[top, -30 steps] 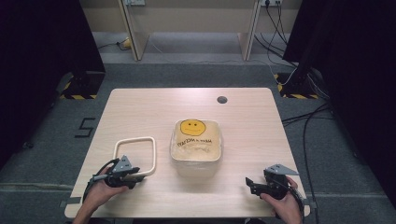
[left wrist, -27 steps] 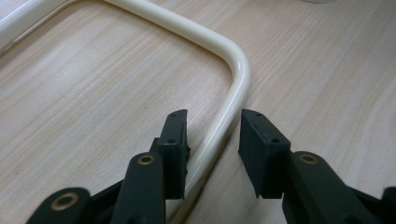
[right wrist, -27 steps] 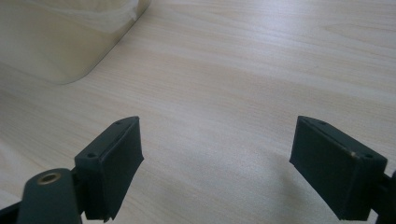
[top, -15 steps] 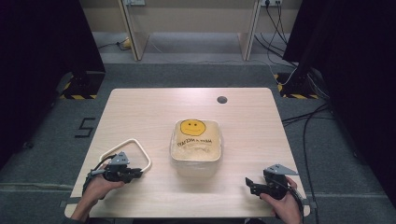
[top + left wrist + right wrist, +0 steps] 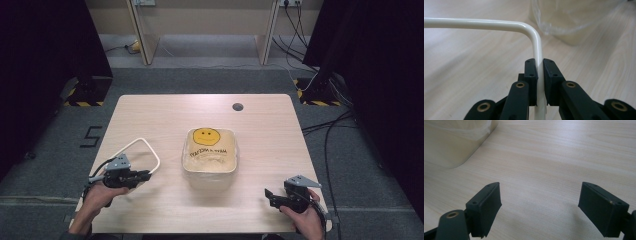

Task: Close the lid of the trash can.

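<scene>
Once flat near the table's (image 5: 150,107) left edge, the white frame (image 5: 141,145) tilted up, the left gripper (image 5: 145,174) clamped on its rod; the right gripper (image 5: 268,195) gaped empty.

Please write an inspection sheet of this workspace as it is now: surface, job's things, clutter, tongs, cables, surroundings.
Surface: light wooden table, one round hole near the far edge.
Job's things: white tube frame, one end lifted; clear container with smiley label at the centre.
Clutter: nothing seen.
Tongs: left tongs shut on the white tube frame beside its bend; right tongs open over bare wood.
Cables: black cables on the floor at right.
Surroundings: grey floor, dark curtains, wooden furniture behind.
</scene>
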The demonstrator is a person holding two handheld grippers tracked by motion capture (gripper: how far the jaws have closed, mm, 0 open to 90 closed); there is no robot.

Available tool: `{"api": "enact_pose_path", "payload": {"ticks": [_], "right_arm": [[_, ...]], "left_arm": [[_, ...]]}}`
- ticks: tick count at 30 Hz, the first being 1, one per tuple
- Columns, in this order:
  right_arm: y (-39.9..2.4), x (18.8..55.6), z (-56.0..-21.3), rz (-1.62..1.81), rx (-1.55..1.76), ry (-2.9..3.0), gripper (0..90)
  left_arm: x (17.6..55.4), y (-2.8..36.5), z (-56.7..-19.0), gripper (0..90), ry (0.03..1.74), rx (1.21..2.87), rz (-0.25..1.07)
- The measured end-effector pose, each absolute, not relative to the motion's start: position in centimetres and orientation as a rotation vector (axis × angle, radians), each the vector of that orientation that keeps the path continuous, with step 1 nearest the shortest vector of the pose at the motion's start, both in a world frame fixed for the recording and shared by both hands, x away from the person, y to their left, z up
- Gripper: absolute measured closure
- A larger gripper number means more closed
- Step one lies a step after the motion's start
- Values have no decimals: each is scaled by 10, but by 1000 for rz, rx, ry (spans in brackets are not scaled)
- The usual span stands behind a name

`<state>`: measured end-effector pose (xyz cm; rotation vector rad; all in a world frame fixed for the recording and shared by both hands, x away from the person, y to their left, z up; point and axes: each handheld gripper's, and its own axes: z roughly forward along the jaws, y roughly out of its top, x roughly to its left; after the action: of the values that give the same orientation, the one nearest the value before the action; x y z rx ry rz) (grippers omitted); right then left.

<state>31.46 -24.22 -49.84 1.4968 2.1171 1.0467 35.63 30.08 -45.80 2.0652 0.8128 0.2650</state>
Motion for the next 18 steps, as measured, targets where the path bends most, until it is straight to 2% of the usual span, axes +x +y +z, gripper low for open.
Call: {"api": "enact_pose_path", "payload": {"ticks": [10,18], "right_arm": [[-246,316,-499,1052,1509,2103,180],[-247,317,-498,1056,1512,2100,181]], "left_arm": [[367,269,-385,821,594,2066,303],[378,220,-362,821,436,2108,231]]}}
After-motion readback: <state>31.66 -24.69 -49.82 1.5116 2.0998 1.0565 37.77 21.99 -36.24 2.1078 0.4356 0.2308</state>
